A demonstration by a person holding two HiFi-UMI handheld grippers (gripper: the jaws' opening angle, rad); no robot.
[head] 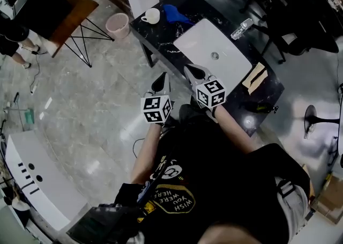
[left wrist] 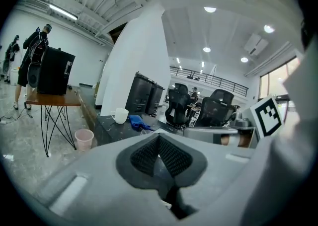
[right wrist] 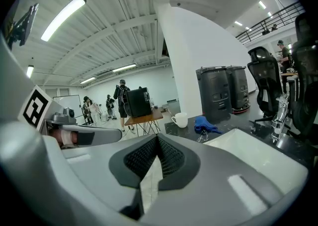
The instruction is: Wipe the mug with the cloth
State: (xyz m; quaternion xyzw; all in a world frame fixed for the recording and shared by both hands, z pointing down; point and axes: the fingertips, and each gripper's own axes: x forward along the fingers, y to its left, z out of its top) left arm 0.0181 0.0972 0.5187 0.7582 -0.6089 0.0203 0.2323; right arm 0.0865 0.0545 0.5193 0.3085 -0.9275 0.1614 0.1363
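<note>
A white mug (head: 151,15) stands at the far end of the black marble table (head: 161,44), with a crumpled blue cloth (head: 174,13) right beside it. Both grippers hover over the table's near edge, well short of them. My left gripper (head: 160,81) is shut with nothing in it, and so is my right gripper (head: 193,71), which hangs over the white sink basin (head: 214,50). The left gripper view shows the mug (left wrist: 119,115) and cloth (left wrist: 138,122) ahead beyond its closed pads (left wrist: 149,153). The right gripper view shows the mug (right wrist: 180,119) and cloth (right wrist: 204,124) past its closed pads (right wrist: 171,158).
A clear bottle (head: 241,27) lies on the table's right part and a brown folded item (head: 256,76) near its front corner. A pink bin (head: 118,24) and a wooden table (head: 64,12) stand on the floor at the left. Office chairs (head: 300,17) fill the right. People stand at the far left.
</note>
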